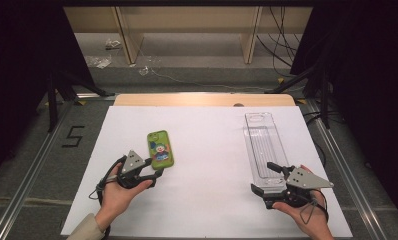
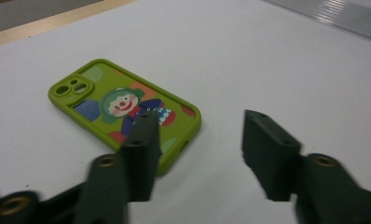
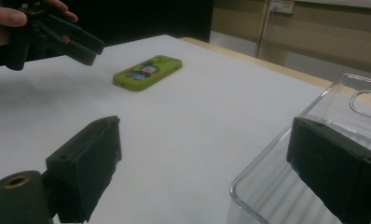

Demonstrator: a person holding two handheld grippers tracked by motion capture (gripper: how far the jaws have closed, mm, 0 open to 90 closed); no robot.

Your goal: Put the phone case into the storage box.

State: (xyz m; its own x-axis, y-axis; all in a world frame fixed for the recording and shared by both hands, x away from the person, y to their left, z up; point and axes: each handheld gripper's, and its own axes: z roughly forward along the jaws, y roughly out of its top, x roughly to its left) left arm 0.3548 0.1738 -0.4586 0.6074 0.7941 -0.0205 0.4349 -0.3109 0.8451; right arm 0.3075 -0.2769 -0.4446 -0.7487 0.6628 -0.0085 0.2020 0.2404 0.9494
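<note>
While both hands hover low over the white sheet:
Left gripper [image 1: 154, 175]: jaws apart, empty, beside green phone case [image 1: 160, 149]; own view shows its clown print.
Right gripper [image 1: 268, 178]: jaws wide, empty, straddling clear tray [image 1: 261, 135] corner.

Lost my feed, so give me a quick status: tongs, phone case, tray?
Left tongs open, just short of green phone case, not touching. Right tongs open at near end of clear tray. Nothing between case and tray.

Even overhead light, dark surroundings, soft blur on near tool jaws.
</note>
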